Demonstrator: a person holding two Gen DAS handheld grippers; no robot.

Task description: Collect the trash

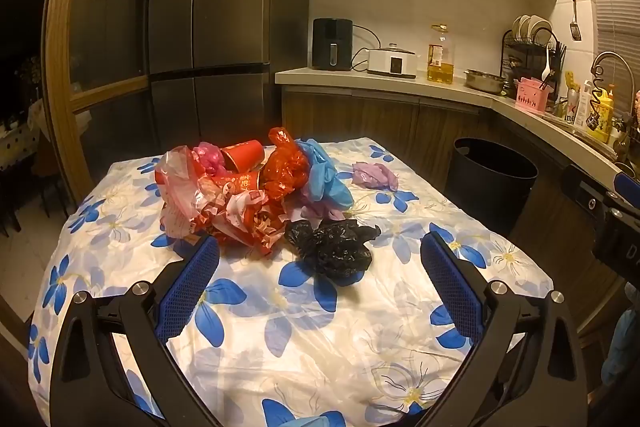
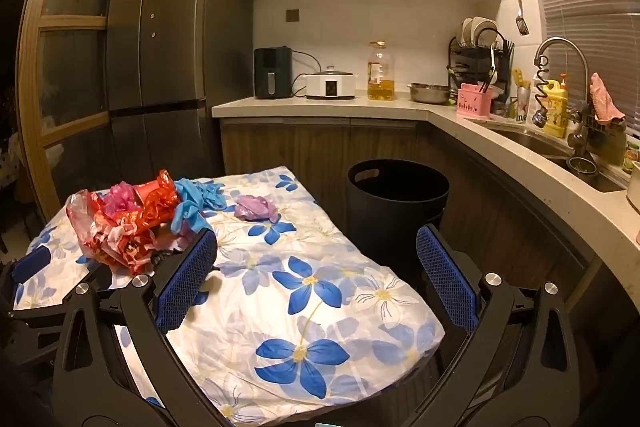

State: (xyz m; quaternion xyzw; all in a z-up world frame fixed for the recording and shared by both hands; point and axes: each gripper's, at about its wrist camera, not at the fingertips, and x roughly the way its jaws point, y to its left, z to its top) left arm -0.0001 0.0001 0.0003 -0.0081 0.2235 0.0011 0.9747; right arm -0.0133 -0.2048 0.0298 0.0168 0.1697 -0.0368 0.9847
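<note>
- Trash sits in a loose heap on a table draped with a white cloth with blue flowers (image 1: 304, 327); the landmark for everything below is the black bin (image 1: 490, 179) standing on the floor at the table's far right corner, in front of the wooden lower cabinets.
- Red and pink wrappers (image 1: 224, 203), crumpled foil and plastic with a red paper cup (image 1: 242, 155) lying on its side among them, form the part of the heap farthest from the bin, toward the table's left.
- Blue plastic bag (image 1: 326, 175) lies against that red pile on the side facing the bin.
- Purple crumpled bag (image 1: 374, 175) lies alone on the cloth, apart from the heap and the nearest piece to the bin.
- Black crumpled bag (image 1: 334, 251) lies on the near side of the heap, just touching the red wrappers, well apart from the bin.
- Left gripper (image 1: 320, 291) hovers above the cloth with its blue-padded fingers spread wide and nothing between them; the black bag lies just ahead of the gap.
- Right gripper (image 2: 316, 283) hangs over the table edge nearest the bin, fingers likewise spread wide and empty, the bin showing just beyond its right finger.
</note>
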